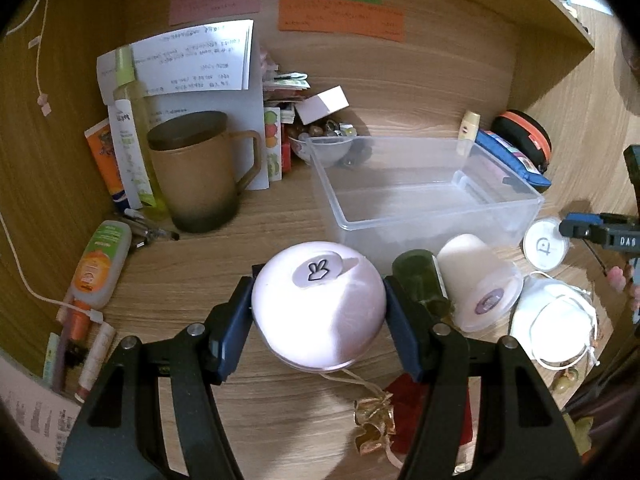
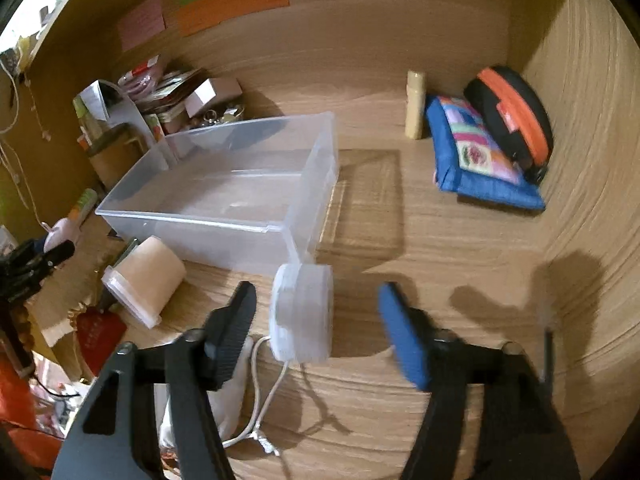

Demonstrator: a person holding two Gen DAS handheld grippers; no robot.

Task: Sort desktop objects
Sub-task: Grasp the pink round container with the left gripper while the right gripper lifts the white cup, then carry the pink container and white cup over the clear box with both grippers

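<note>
While L gripper [image 1: 318, 312] is clamped on the pink round case [image 1: 318, 312] w/ both pads on its sides, case sits just near of the clear bin [image 1: 424, 200], which looks empty. Can't tell if case is lifted off the desk [image 1: 280, 216] or resting on it. Step in hand imo: carry case fwd over the near wall and drop it in. To do it well: lift enough to clear the rim, watch the cord hanging under the case so it doesn't snag the red/gold pouch [image 1: 404, 408], keep clear of the green bottle [image 1: 420, 280] and beige cup [image 1: 476, 280] touching on the right. R gripper [image 2: 316, 320] is spread wide, holding nothing, w/ the small white round tub [image 2: 302, 312] between its fingers, untouched; that's prob next pick. Release only once case is well inside the bin.
</note>
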